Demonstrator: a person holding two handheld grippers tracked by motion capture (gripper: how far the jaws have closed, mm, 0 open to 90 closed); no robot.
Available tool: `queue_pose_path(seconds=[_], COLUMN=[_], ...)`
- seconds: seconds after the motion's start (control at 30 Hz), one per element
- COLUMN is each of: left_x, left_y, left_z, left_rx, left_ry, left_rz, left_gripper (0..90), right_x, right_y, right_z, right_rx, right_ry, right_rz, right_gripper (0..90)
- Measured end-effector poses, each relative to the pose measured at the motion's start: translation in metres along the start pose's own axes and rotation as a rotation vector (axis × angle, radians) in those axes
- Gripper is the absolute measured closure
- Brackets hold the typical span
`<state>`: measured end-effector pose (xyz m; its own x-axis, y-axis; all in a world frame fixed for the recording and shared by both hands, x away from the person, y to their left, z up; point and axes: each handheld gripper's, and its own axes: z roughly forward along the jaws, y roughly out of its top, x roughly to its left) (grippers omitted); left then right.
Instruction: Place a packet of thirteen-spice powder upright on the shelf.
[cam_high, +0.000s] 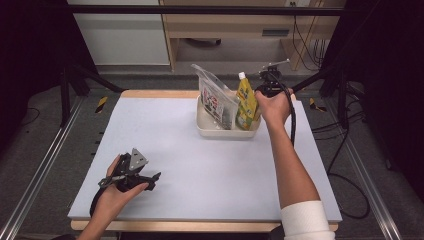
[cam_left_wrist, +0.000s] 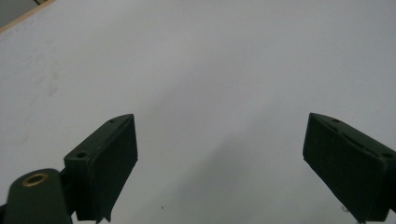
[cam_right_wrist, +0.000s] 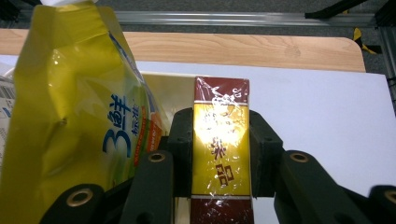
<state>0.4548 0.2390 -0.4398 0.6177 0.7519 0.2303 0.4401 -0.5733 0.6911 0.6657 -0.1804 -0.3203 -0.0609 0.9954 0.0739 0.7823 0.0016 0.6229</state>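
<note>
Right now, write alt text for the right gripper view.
The right gripper clamps a slim red-and-gold box wrapped in clear film between its black jaws. A yellow pouch stands close on the left, with the pale table behind.

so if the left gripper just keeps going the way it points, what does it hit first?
Probably the white table top: the left gripper has open, empty jaws angled down at bare surface. Nothing else lies ahead; exact depth is unclear.
</note>
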Motion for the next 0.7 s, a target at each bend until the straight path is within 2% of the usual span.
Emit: queue_pose_path(seconds=[0.23, 0.5, 0.57, 0.7], left_x=[-0.001, 0.001, 0.000, -0.001], left_y=[0.000, 0.001, 0.001, 0.001], left_z=[0.000, -0.001, -0.001, -0.001], left_rx=[-0.003, -0.014, -0.006, -0.002], left_ry=[-0.001, 0.006, 0.002, 0.002], left_rz=[0.003, 0.011, 0.003, 0.011], left_gripper=[10.0, 10.0, 10.0, 10.0], right_x=[0.002, -0.001, -0.002, -0.004], right_y=[0.000, -0.005, -0.006, -0.008], right_z=[0.002, 0.007, 0.008, 0.010], right_rx=[0.021, 0.013, 0.005, 0.016], right_ry=[-0.015, -0.001, 0.006, 0.013], right_rz=[0.003, 0.015, 0.022, 0.027], right_gripper=[67.6, 67.1, 66.8, 66.2])
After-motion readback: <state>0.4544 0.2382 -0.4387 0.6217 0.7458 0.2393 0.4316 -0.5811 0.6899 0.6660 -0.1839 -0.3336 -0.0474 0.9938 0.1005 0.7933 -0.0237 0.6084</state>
